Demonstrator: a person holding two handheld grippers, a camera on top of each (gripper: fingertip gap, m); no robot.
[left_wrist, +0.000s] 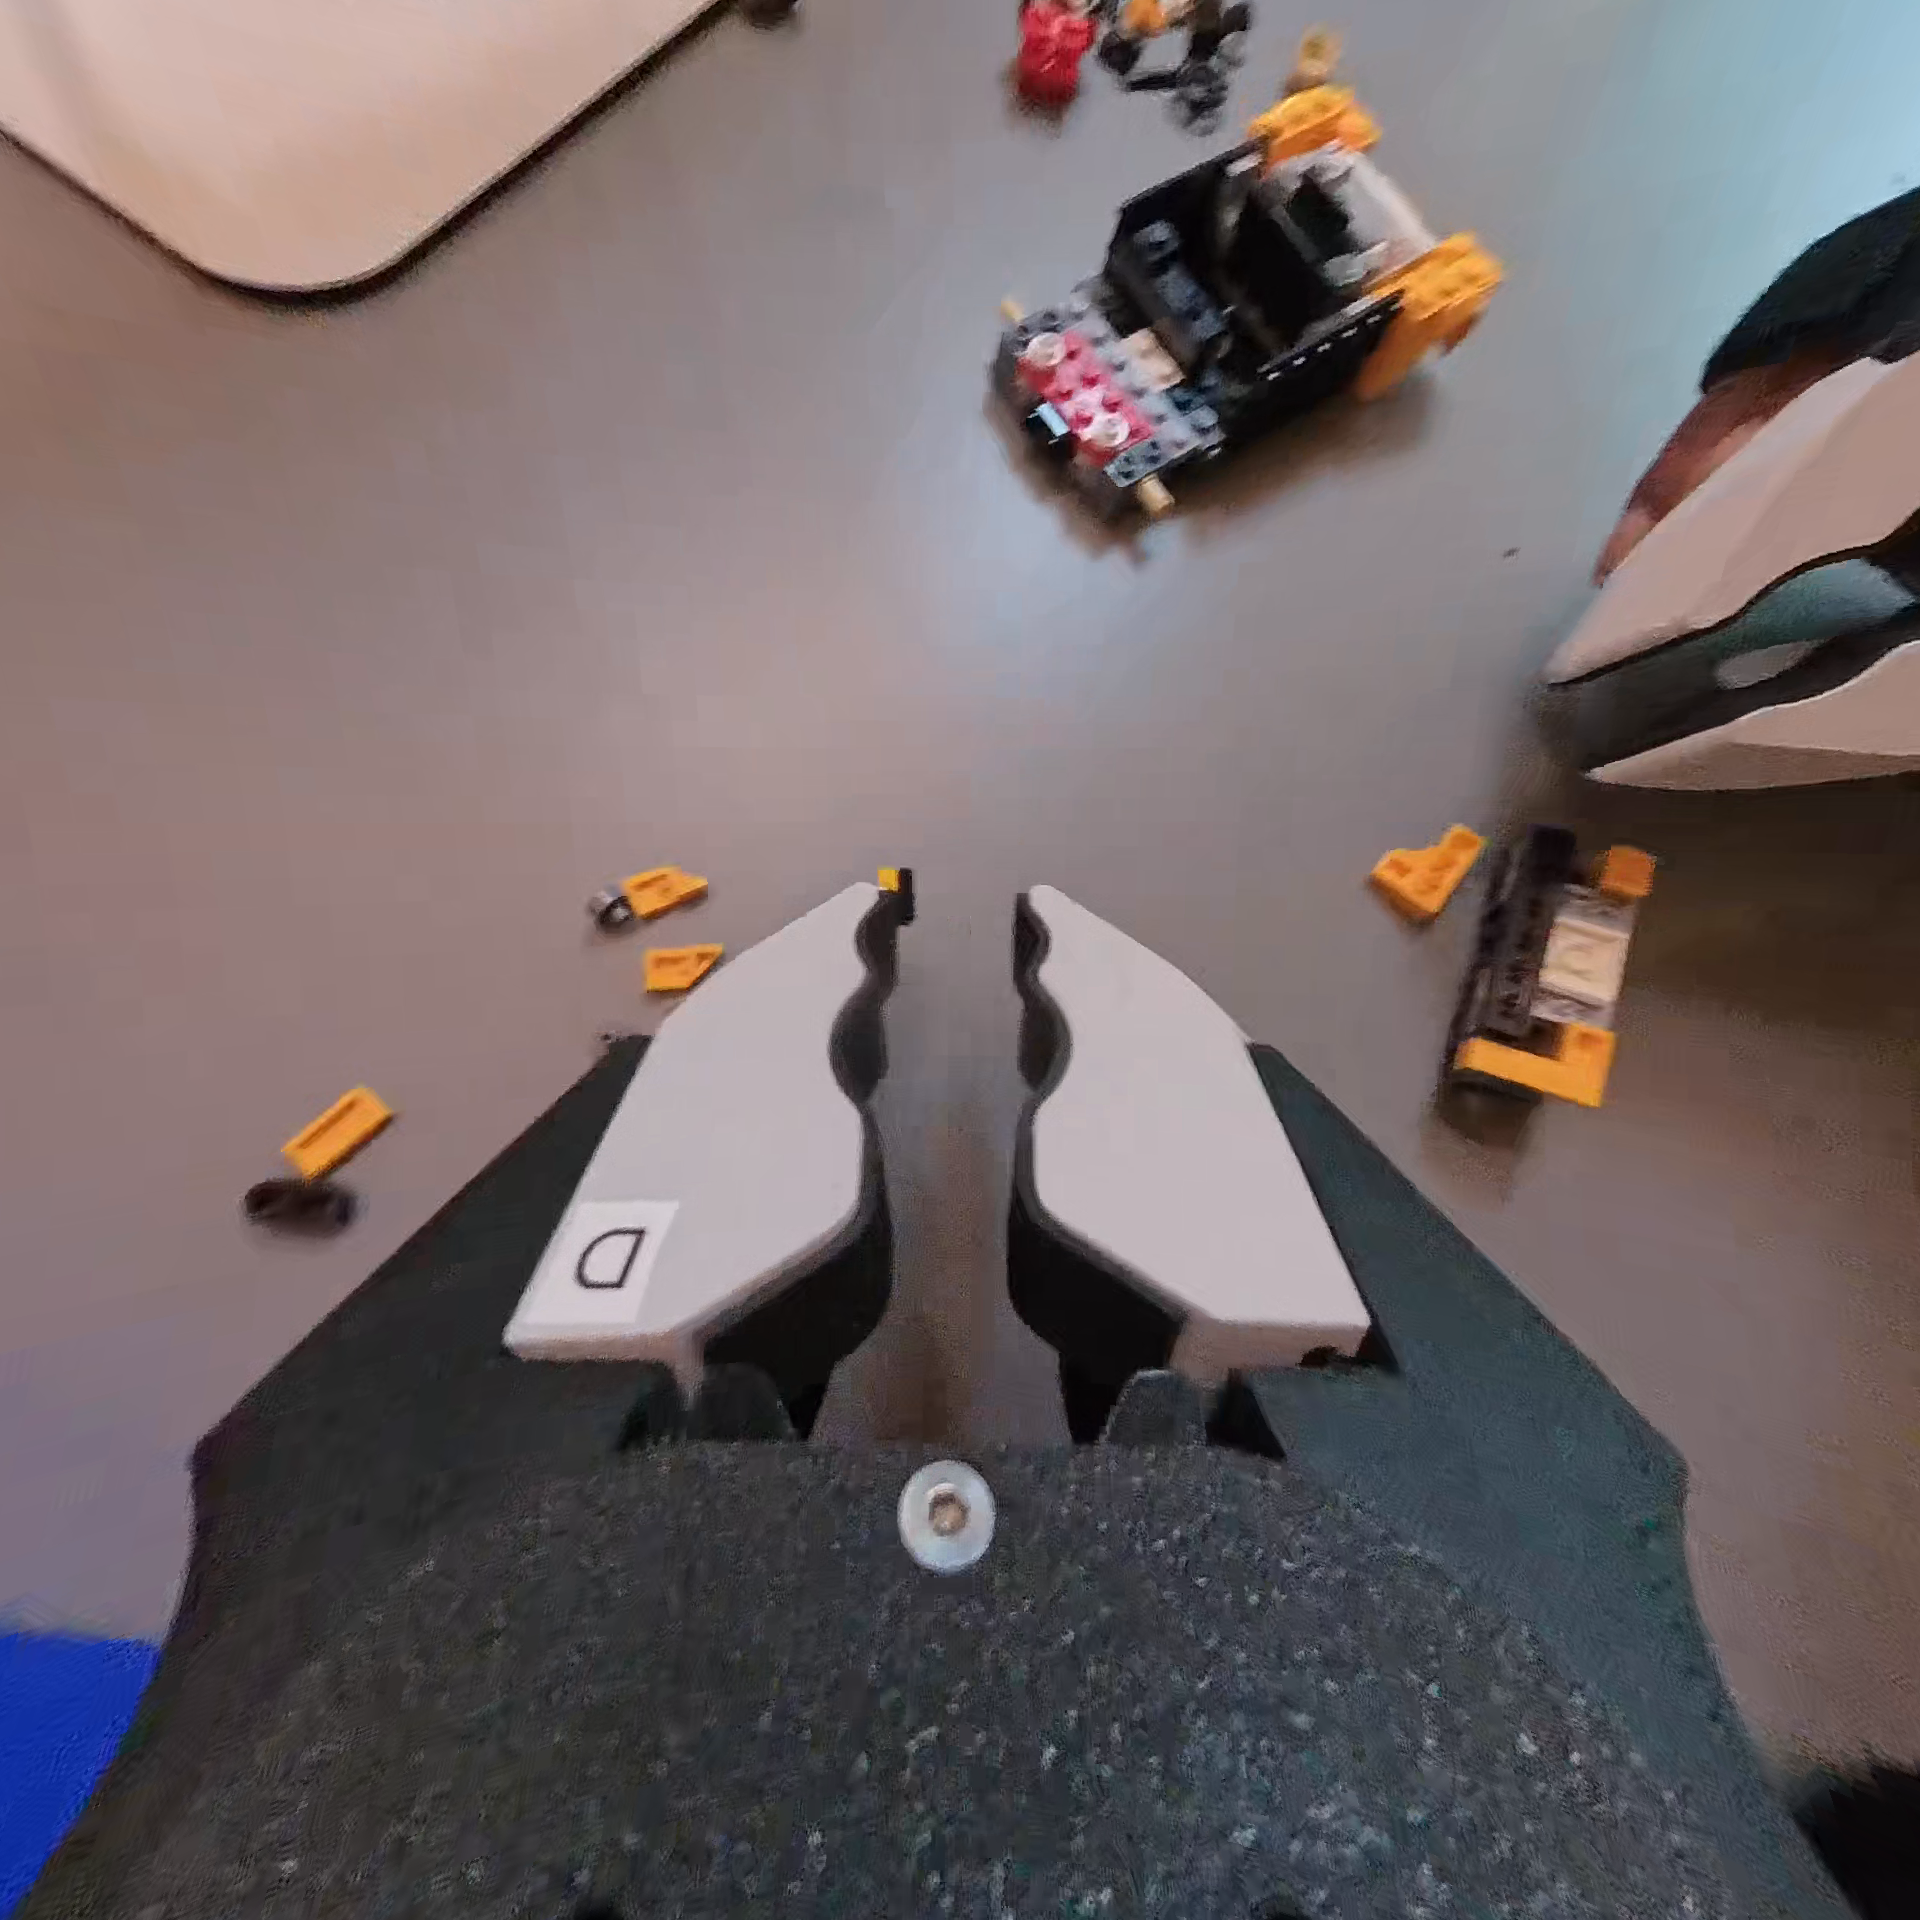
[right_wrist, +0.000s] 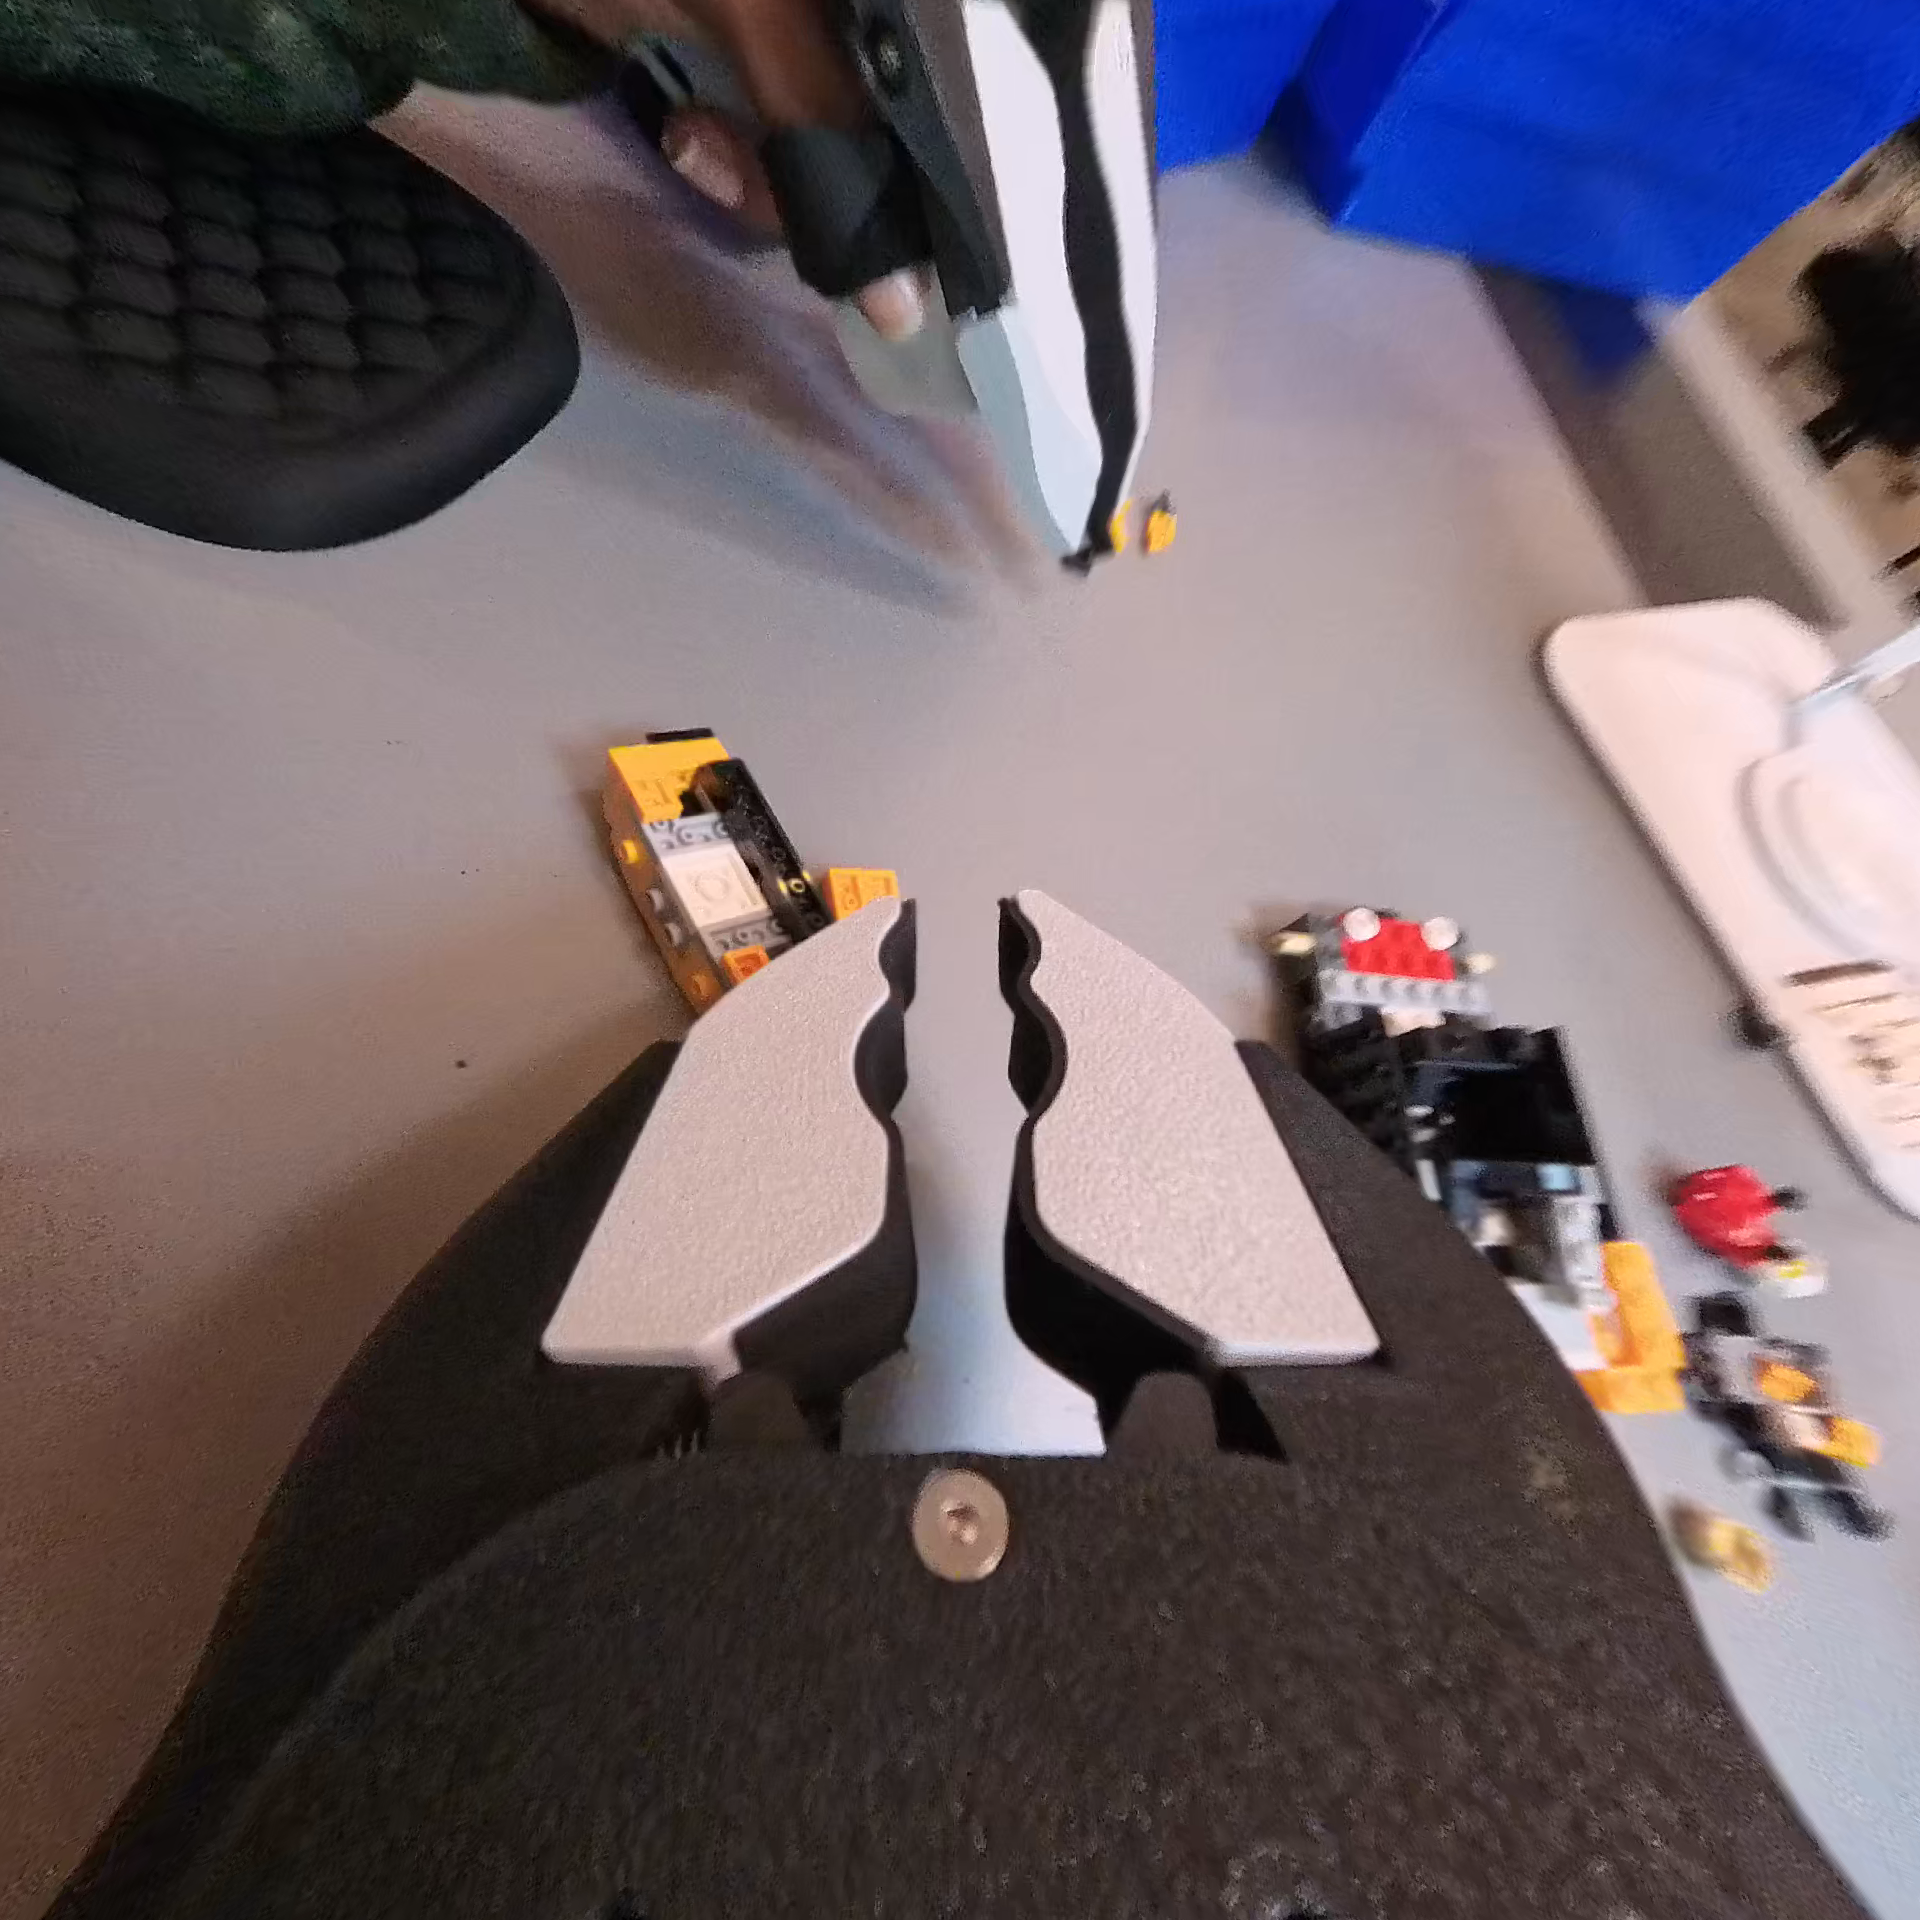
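Observation:
My left gripper (left_wrist: 961, 904) is open and hovers over the grey table (left_wrist: 727, 623). A tiny yellow and black piece (left_wrist: 896, 883) sits right at its left fingertip; the pads do not press on it. The left gripper also shows in the right wrist view (right_wrist: 1086, 535), pointing down, with small yellow bits (right_wrist: 1158, 525) at its tip. My right gripper (right_wrist: 956, 914) is open and empty. A yellow, grey and black brick assembly (right_wrist: 696, 862) lies just left of its left finger. It also shows in the left wrist view (left_wrist: 1548, 966), below the right gripper (left_wrist: 1569, 722).
A black, orange and red brick vehicle (left_wrist: 1236, 322) stands farther off (right_wrist: 1434, 1070). Loose orange pieces (left_wrist: 660, 891) (left_wrist: 335, 1130) (left_wrist: 1423, 868) lie around. A white tray (right_wrist: 1766, 831), a red piece (right_wrist: 1730, 1216), a black chair (right_wrist: 260, 312) and blue cloth (right_wrist: 1558, 125) border the table.

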